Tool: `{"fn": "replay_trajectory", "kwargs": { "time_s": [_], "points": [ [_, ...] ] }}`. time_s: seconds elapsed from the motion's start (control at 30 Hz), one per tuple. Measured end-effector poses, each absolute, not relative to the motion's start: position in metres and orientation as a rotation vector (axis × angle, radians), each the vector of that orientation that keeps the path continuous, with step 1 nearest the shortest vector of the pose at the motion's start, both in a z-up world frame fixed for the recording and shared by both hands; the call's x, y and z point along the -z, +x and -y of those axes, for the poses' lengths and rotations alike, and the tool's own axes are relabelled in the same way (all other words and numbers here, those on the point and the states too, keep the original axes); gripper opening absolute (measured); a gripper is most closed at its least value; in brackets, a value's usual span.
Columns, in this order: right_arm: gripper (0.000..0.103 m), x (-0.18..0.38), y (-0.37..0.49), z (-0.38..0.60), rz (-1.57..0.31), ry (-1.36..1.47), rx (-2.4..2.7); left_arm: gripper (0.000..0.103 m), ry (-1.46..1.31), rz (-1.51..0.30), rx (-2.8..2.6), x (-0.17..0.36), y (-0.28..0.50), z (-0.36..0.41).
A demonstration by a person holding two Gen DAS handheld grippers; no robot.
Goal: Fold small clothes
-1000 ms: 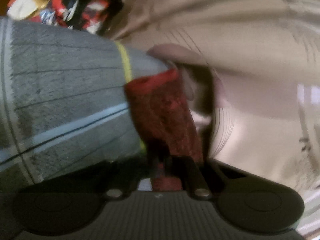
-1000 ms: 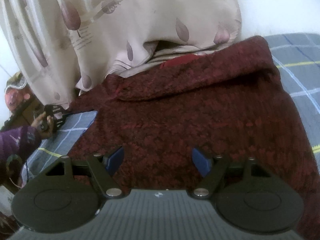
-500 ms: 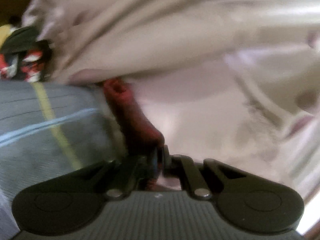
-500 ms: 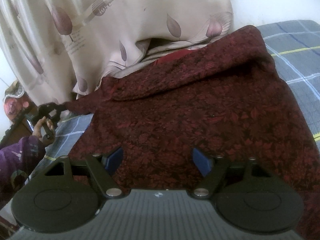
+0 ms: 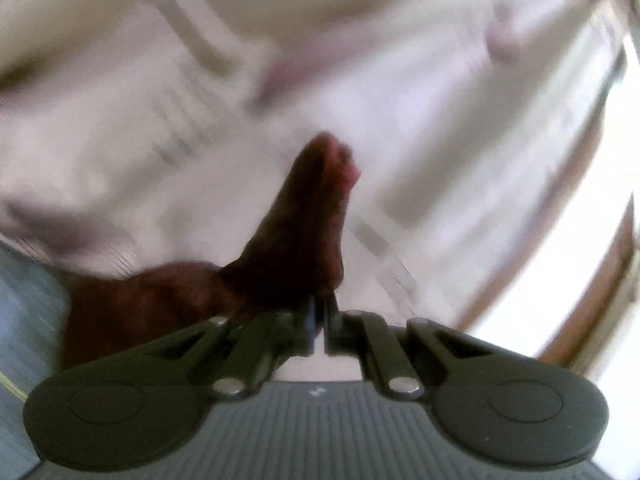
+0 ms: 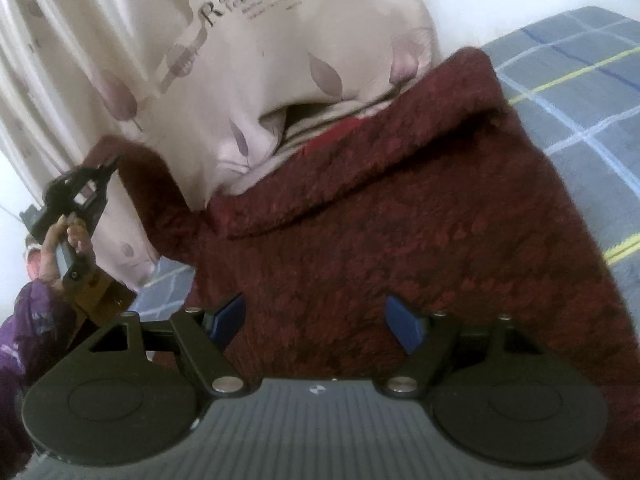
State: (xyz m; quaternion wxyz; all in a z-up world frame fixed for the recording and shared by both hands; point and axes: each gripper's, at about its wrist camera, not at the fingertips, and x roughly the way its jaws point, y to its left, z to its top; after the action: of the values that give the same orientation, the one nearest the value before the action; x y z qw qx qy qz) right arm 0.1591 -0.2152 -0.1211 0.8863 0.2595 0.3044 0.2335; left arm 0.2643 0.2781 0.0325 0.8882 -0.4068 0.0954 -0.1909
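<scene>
A dark red patterned garment (image 6: 400, 208) lies spread on a blue plaid sheet (image 6: 580, 80). My left gripper (image 5: 319, 316) is shut on a corner of the garment (image 5: 296, 232), which sticks up past the closed jaws against a blurred beige quilt. In the right wrist view the left gripper (image 6: 110, 164) holds that corner lifted at the far left, with the cloth stretched up from the bed. My right gripper (image 6: 314, 320) hovers low over the near part of the garment, jaws wide open with nothing between the blue pads (image 6: 404, 322).
A beige quilt with leaf prints and lettering (image 6: 248, 60) is heaped at the back, partly over the garment's far edge. A hand and purple sleeve (image 6: 36, 312) are at the left. White wall lies beyond the bed.
The left gripper has risen and swung away from the bed, pulling the garment's corner up with it. The right gripper has shifted slightly and stayed open.
</scene>
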Motion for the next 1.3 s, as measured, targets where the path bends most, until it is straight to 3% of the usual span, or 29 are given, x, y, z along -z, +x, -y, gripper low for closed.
{"fn": "replay_trajectory", "kwargs": {
  "time_s": [0.17,0.4,0.73,1.03,1.17,1.23,1.27,1.3],
  "points": [
    [0.078,0.106,0.166,0.232,-0.579,0.549,-0.503,0.005,-0.823,-0.304,0.519,-0.018,0.287,-0.194],
    [0.079,0.089,0.217,0.269,-0.530,0.738,-0.526,0.005,-0.797,-0.507,0.565,0.046,0.308,-0.111],
    [0.081,0.072,0.333,0.266,-0.705,0.853,-0.561,0.006,-0.599,-0.636,0.560,0.080,0.297,-0.061],
    [0.086,0.089,0.376,0.278,-0.824,1.037,-0.490,0.007,-0.526,-0.683,0.535,0.101,0.278,-0.051],
    [0.079,0.092,0.382,0.271,-0.837,0.982,-0.462,0.009,-0.483,-0.677,0.535,0.099,0.279,-0.044],
    [0.069,0.095,0.387,0.266,-0.861,0.961,-0.454,0.014,-0.485,-0.687,0.545,0.099,0.279,-0.043],
    [0.056,0.097,0.390,0.263,-0.878,0.944,-0.436,0.018,-0.480,-0.693,0.546,0.099,0.278,-0.042],
    [0.035,0.098,0.392,0.259,-0.894,0.917,-0.421,0.022,-0.471,-0.702,0.544,0.097,0.277,-0.042]
  ]
}}
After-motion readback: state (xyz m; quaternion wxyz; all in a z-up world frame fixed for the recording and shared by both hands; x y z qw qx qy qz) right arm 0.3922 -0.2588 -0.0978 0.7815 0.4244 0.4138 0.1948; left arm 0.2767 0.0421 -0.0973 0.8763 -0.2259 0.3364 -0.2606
